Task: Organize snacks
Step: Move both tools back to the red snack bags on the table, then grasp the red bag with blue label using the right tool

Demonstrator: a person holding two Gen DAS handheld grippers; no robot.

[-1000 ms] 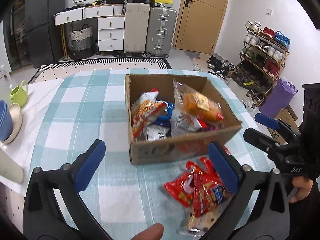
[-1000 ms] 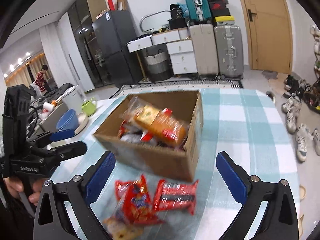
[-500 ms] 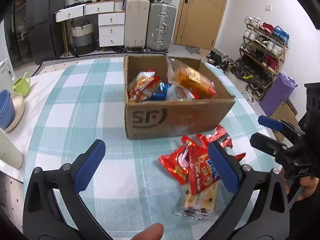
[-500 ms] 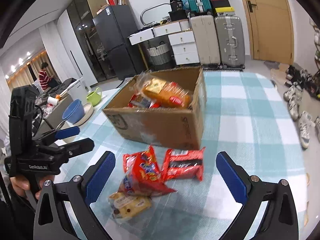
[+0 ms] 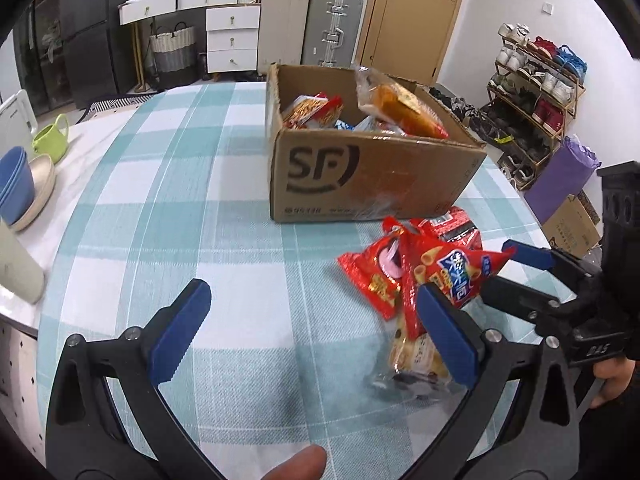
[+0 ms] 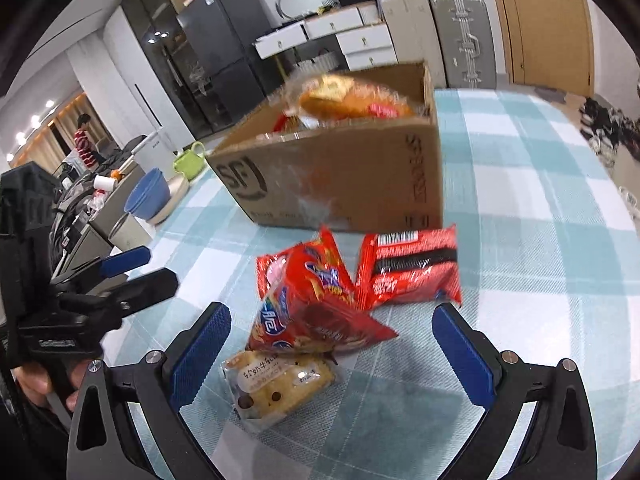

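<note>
A cardboard box point(image 5: 372, 176) point(image 6: 344, 168) marked SF holds several snack packs, an orange bread pack point(image 5: 400, 110) on top. In front of it lies a pile: a red chip bag point(image 6: 316, 304) point(image 5: 448, 272), a red wrapped pack point(image 6: 408, 268), a second red bag point(image 5: 372, 272) and a clear-wrapped cake point(image 6: 276, 384) point(image 5: 416, 364). My right gripper point(image 6: 332, 356) is open, its fingers either side of the cake and chip bag. My left gripper point(image 5: 312, 332) is open and empty over the tablecloth, left of the pile.
The table carries a teal checked cloth point(image 5: 180, 200). Blue and beige bowls point(image 5: 20, 184), a green cup point(image 5: 52, 140) and a pale tumbler point(image 5: 16, 272) stand at the left edge. Suitcases, drawers and a shoe rack point(image 5: 536, 80) stand behind.
Both grippers have pulled back and dropped lower toward the table. The snack pile now sits closer, and the right gripper's fingers frame the cake and chip bag.
</note>
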